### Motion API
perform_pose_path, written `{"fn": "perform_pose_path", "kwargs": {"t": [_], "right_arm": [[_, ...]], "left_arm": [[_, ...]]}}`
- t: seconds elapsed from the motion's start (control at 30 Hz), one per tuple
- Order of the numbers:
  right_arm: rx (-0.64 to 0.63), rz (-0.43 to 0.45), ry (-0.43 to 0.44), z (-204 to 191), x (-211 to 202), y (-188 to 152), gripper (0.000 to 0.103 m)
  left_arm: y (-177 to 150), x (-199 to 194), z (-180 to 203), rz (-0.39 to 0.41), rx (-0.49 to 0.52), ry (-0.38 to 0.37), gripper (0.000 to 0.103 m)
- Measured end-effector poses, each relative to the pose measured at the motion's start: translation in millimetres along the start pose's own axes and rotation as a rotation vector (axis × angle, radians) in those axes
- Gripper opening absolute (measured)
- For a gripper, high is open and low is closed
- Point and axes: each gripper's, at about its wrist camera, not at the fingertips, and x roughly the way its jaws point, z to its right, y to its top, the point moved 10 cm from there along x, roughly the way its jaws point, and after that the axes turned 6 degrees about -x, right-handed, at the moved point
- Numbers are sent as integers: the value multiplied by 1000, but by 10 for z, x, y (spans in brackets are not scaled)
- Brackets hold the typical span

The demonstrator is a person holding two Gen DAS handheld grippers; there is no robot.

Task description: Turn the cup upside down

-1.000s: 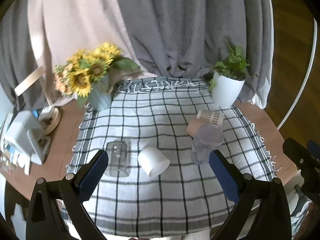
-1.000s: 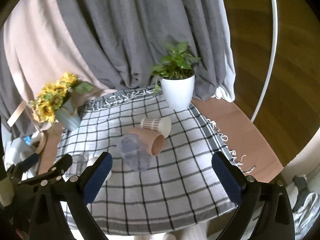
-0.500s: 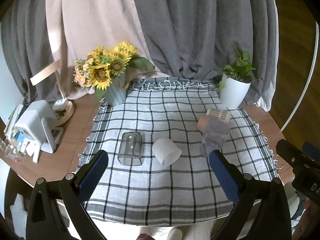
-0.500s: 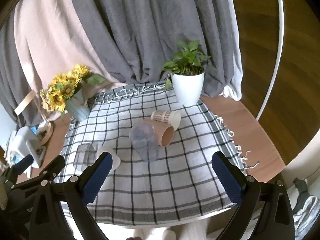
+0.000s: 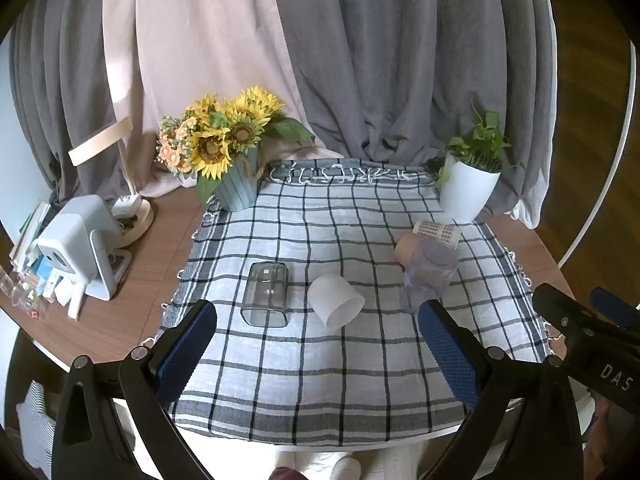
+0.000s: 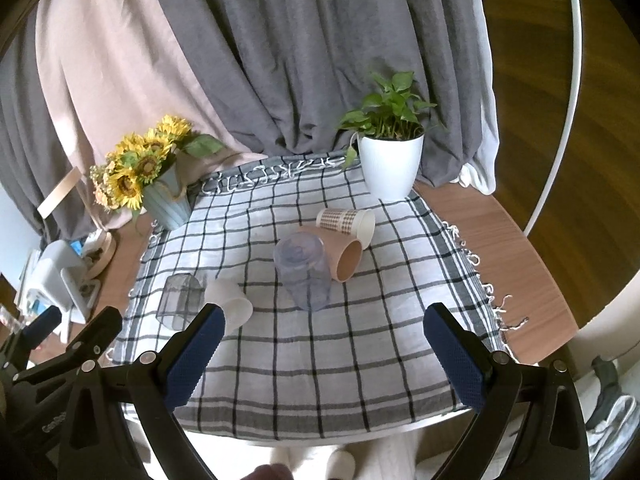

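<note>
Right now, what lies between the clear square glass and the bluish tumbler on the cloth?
A white cup, lying on its side, sits between the clear square glass and the bluish tumbler. The left wrist view shows it best.

Both wrist cameras look down and forward from the table's near edge (left one further left), sharing the checked cloth (image 5: 320, 360) (image 6: 320, 360).

Round wooden table (image 5: 132, 312) covered by a black-and-white checked cloth (image 5: 320, 360). Behind it hang grey curtains (image 5: 400, 60) and a pale pink drape (image 5: 192, 52). Dark wooden floor (image 6: 592, 160) lies to the right. Soft daylight falls across the pale drape and the cloth from the left.
</note>
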Motion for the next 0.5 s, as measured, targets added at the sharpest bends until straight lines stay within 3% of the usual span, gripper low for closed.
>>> {"fn": "perform_pose_path", "kwargs": {"t": [0.5], "right_arm": [[1, -7, -5, -7, 26, -14, 100]], "left_arm": [[-2, 10, -13, -10, -7, 3, 103]]}}
